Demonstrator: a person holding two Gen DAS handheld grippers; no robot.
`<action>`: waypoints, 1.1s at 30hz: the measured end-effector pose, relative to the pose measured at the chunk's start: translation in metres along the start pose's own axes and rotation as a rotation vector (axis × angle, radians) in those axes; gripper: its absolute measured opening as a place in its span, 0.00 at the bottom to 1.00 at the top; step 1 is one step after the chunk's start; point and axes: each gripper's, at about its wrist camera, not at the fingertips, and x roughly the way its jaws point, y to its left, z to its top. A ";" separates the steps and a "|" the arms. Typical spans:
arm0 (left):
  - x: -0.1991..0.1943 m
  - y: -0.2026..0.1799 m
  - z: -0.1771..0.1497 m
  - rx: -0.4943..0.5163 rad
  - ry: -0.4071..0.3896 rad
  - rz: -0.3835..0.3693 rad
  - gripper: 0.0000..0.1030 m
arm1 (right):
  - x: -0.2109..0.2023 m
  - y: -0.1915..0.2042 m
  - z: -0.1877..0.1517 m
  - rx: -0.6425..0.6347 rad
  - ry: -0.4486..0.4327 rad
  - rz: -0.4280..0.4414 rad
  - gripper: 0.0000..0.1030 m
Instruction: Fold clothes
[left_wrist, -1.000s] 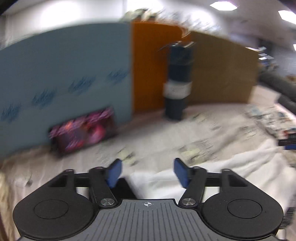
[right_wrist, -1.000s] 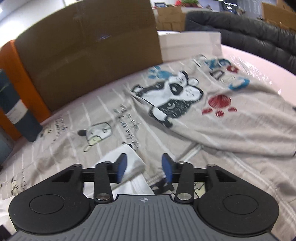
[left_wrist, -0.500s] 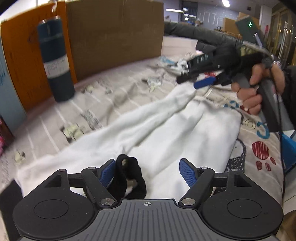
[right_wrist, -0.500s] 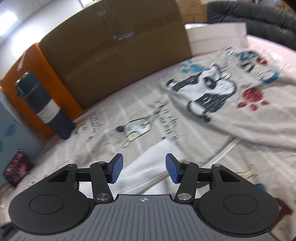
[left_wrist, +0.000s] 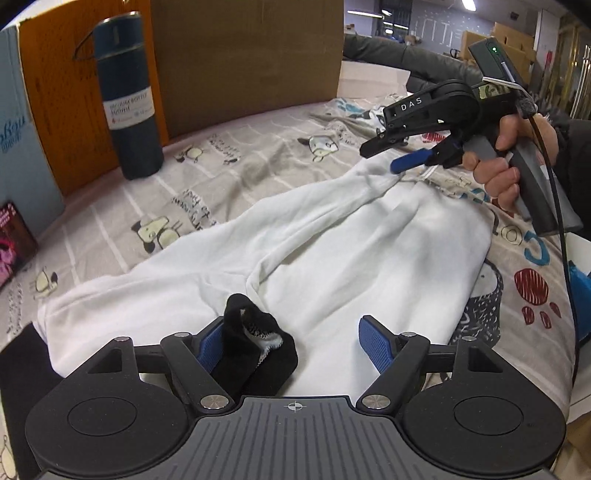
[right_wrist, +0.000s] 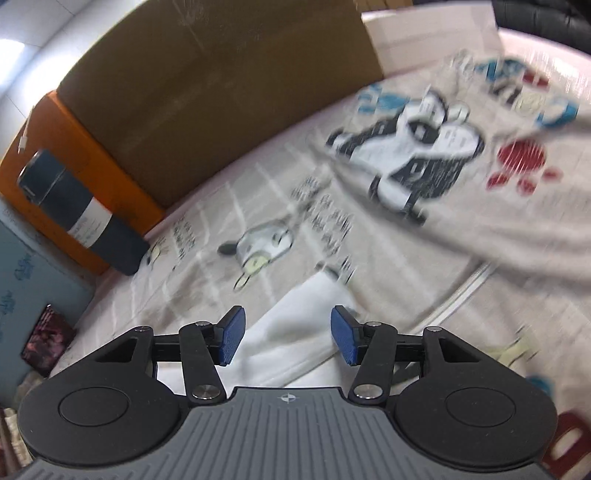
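A white garment (left_wrist: 332, 251) lies stretched along the grey cartoon-print sheet (left_wrist: 258, 158). My left gripper (left_wrist: 291, 345) hovers open over its near end. A black cuff (left_wrist: 255, 347) bunches against the left pad, and the other pad stands well apart from it. At the garment's far end a hand (left_wrist: 498, 166) holds my right gripper (left_wrist: 382, 158), fingers pointing down at the cloth. In the right wrist view the right gripper (right_wrist: 290, 339) has its jaws opening. The white garment's end (right_wrist: 303, 314) lies between and below the pads, which do not press on it.
A dark blue vacuum bottle (left_wrist: 127, 103) stands at the back left before an orange box (left_wrist: 55, 92) and a brown cardboard box (left_wrist: 251, 55). A light blue box (left_wrist: 18, 147) and a pink-patterned pack (left_wrist: 11, 243) are at the left. A white box (left_wrist: 369, 81) sits behind.
The left wrist view swung from the boxes down onto the white garment, the black cuff came against its left pad, and its jaws widened. The right gripper's jaws widened over the garment's end.
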 end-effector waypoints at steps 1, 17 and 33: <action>-0.003 -0.001 0.002 0.002 -0.016 0.011 0.76 | -0.004 -0.002 0.003 0.001 -0.012 0.002 0.53; 0.009 -0.113 0.012 0.370 -0.112 -0.054 0.86 | 0.020 -0.058 0.041 0.100 0.166 0.176 0.65; 0.067 -0.141 0.037 0.345 -0.168 -0.142 0.05 | 0.011 -0.020 0.034 -0.191 0.200 0.157 0.09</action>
